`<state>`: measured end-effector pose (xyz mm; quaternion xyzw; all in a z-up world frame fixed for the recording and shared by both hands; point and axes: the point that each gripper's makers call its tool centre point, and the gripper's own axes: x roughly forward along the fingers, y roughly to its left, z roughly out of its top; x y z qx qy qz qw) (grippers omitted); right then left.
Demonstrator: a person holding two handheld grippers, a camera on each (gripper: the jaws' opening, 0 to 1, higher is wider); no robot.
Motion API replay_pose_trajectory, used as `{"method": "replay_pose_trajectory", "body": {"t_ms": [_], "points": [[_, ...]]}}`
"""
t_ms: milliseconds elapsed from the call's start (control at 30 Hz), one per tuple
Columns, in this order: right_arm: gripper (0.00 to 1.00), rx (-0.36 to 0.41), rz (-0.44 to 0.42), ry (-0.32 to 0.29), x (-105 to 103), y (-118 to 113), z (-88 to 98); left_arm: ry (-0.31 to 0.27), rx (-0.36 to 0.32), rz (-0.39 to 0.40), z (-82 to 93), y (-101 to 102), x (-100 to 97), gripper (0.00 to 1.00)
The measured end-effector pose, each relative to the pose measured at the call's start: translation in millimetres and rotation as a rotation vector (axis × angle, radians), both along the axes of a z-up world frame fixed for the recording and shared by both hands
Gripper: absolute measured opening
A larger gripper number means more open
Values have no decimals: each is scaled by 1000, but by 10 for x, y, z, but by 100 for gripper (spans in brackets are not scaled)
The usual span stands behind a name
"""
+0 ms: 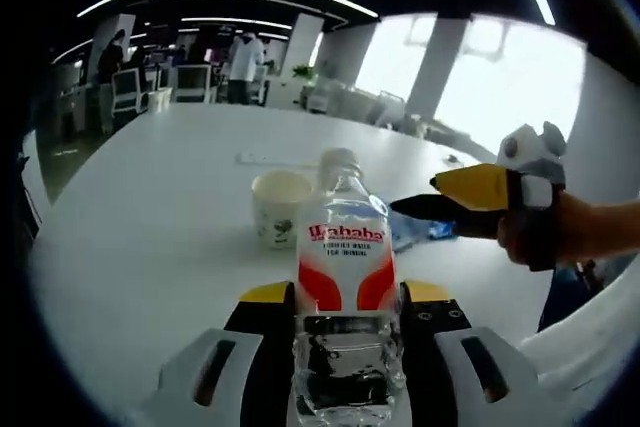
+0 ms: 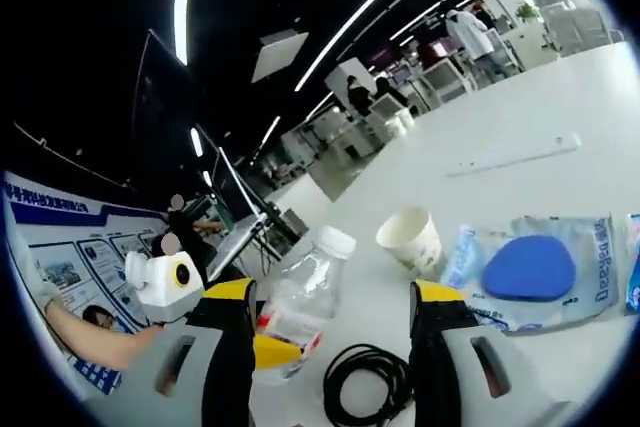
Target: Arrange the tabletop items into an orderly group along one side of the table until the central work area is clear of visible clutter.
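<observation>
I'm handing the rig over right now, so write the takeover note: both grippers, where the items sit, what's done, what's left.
Left gripper: shut on the water bottle, held upright over the white table.
Right gripper: open, holding nothing, hovering over the coiled black cable.
Paper cup stands just beyond the bottle; the clear packet with the blue pad lies beside it; a white strip lies farther back.
Done: bottle grasped.
Left: set the bottle down at one side, then gather the cup, packet and cable next to it.
</observation>
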<state>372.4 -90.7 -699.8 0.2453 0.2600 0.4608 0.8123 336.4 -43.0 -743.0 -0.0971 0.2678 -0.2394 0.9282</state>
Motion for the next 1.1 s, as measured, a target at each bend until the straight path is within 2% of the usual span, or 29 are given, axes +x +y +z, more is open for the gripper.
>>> {"method": "replay_pose_trajectory", "body": {"t_ms": [167, 533, 733, 767, 867, 900, 967, 1100], "points": [[59, 73, 5, 60, 28, 125, 86, -26, -3, -27, 64, -74, -18, 37], [53, 112, 18, 85, 33, 219, 188, -73, 21, -81, 141, -173, -81, 37], [30, 126, -11, 100, 69, 209, 217, -91, 59, -123, 166, -244, -117, 37], [22, 124, -14, 96, 72, 205, 226, -93, 57, -125, 169, -245, -122, 37], [21, 124, 17, 47, 41, 257, 314, -87, 57, -127, 162, -250, -123, 37], [21, 99, 33, 1, 26, 274, 343, -89, 67, -129, 166, -250, -129, 37], [20, 82, 49, -34, 2, 308, 380, -89, 74, -128, 168, -247, -135, 37], [19, 61, 61, -61, -20, 379, 423, -81, 77, -118, 153, -225, -125, 37]]}}
